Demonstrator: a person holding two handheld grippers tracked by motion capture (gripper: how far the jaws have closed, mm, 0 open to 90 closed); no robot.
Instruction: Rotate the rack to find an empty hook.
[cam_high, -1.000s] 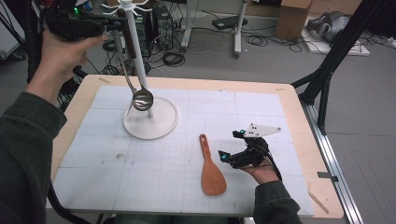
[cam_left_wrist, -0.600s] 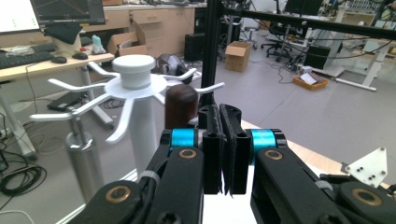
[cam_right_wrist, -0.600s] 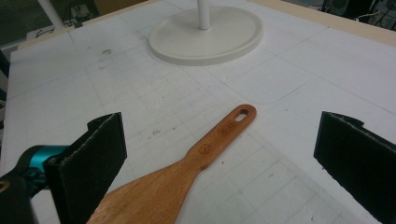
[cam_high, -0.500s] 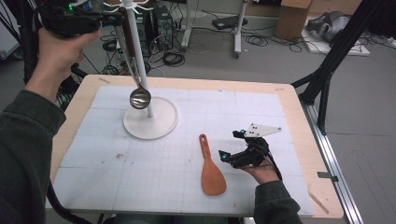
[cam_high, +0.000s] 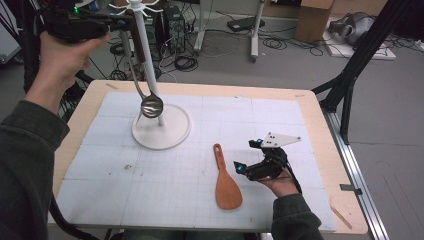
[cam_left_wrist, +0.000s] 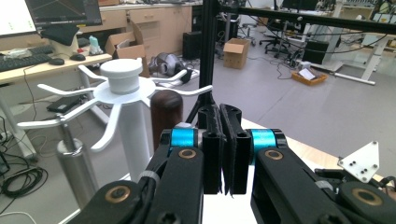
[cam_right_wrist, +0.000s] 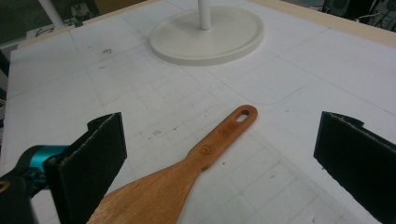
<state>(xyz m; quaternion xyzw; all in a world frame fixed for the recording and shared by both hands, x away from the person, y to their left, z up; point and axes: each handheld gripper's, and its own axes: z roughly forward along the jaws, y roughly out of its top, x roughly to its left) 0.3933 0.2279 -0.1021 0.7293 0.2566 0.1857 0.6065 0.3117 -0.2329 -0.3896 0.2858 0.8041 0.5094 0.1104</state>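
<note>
Ladle hanging at the rack

Ladle (cam_high: 150, 102) sits slightly higher than before; left hand-held gripper (cam_left_wrist: 223, 140) pressed together, right hand-held gripper (cam_right_wrist: 219, 154) spread over spatula (cam_right_wrist: 187, 175).

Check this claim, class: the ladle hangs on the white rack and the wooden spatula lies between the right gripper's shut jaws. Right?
Not quite. The right gripper has its jaws open, standing wide on either side of the spatula, as the right gripper view shows. The ladle does hang on the rack.

Even indoor light, soft shadows, slight blur
</note>
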